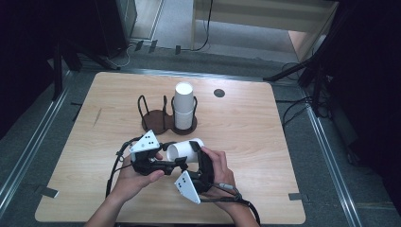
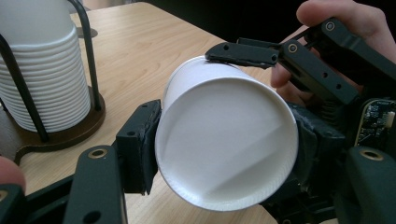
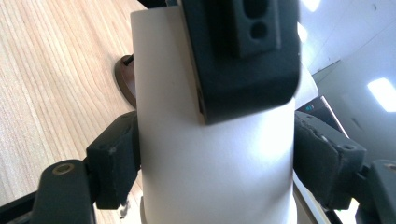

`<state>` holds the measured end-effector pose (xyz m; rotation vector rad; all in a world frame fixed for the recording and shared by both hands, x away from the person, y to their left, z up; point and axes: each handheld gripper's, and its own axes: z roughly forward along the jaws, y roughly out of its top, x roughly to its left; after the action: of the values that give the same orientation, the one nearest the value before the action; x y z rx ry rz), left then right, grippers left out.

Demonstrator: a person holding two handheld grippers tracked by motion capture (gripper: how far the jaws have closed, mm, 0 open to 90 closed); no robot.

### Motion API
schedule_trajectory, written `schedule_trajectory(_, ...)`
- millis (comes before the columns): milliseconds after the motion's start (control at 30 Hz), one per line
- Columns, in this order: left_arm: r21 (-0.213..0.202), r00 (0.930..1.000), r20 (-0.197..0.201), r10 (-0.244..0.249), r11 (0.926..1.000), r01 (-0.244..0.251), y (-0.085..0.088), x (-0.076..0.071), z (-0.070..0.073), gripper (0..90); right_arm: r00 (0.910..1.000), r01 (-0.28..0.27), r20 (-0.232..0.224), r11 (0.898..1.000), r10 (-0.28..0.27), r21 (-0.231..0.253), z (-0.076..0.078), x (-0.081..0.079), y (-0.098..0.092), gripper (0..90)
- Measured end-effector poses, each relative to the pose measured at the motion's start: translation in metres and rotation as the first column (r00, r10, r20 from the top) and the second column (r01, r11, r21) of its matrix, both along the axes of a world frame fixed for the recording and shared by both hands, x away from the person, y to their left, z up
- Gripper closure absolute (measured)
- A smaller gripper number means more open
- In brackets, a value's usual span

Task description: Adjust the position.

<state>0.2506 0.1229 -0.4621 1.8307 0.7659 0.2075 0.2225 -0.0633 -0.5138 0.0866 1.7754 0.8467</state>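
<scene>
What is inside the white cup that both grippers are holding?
Nothing: in the left gripper view the white cup faces the camera with its open mouth, and only its bare white inner wall and bottom show.

No readable text, label, brand, number or sign anywhere. Only black dots, not figures, on the grey three-cornered plate [image 1: 147, 140] just left of the white paper cup [image 1: 183, 149], and on the second plate [image 1: 187, 185] just below that cup. Cup walls plain white. Circuit board [image 2: 377, 125] right of the cup: markings too small to read.
</scene>
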Motion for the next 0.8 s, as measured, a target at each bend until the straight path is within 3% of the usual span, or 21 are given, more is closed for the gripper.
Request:
schedule_trajectory(267,0.001,0.9998,0.01,0.019,0.9998,-0.019,0.004,0.002,0.0,35.0,0.9998,0.004,-0.022,1.0,-0.004,0.031,0.006,0.001,-0.006,13.1)
schedule_trajectory(533,-0.025,0.9964,0.019,0.082,0.9964,-0.082,0.013,0.004,0.001,35.0,0.9986,0.014,-0.052,0.997,-0.01,0.073,0.01,0.002,-0.008,12.6)
schedule_trajectory(800,-0.027,0.9944,0.049,0.093,0.9954,-0.092,0.017,0.006,0.0,35.0,0.9982,0.01,-0.06,0.995,-0.004,0.098,0.012,0.002,-0.009,11.8)
